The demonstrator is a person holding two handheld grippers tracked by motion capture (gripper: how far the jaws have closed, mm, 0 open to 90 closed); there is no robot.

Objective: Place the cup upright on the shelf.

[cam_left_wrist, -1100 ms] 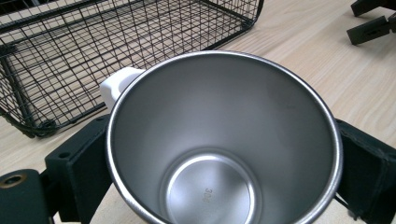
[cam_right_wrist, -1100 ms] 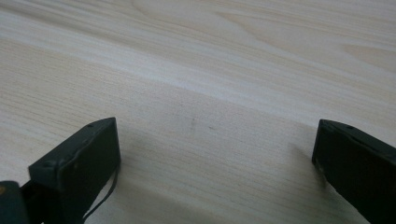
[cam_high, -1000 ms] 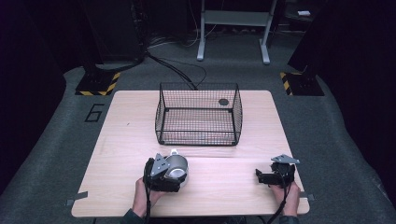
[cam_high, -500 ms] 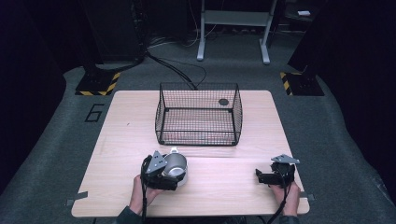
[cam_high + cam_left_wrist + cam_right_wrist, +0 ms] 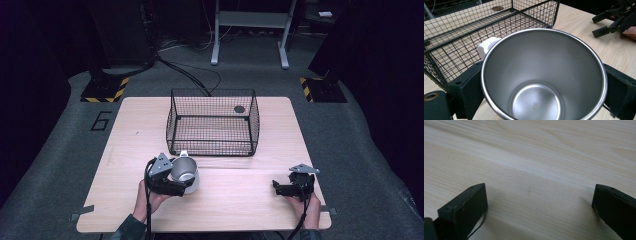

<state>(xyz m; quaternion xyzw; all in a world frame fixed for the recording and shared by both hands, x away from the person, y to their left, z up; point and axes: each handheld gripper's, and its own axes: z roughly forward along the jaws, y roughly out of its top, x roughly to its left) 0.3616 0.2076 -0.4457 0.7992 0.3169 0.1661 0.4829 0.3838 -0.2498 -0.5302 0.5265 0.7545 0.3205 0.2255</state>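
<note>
The left hand-held gripper (image 5: pixel 186 181) is clamped on a stainless steel mug (image 5: pixel 184 171), one black jaw pressed against each side of its wall just under the rim. In the left gripper view the mug (image 5: pixel 544 75) sits squarely between the jaws with its open mouth tipped toward the camera, so the bare bottom shows, and its white handle (image 5: pixel 486 47) points away toward the wire basket (image 5: pixel 474 32). From the high view the mug is at the near left of the wooden counter (image 5: pixel 250 200), just in front of the black wire basket (image 5: pixel 212 122) and outside it; whether it touches the counter cannot be told. The right hand-held gripper (image 5: pixel 285 187) is well apart at the near right, its jaws spread wide with bare counter (image 5: pixel 536 182) between them.
</note>
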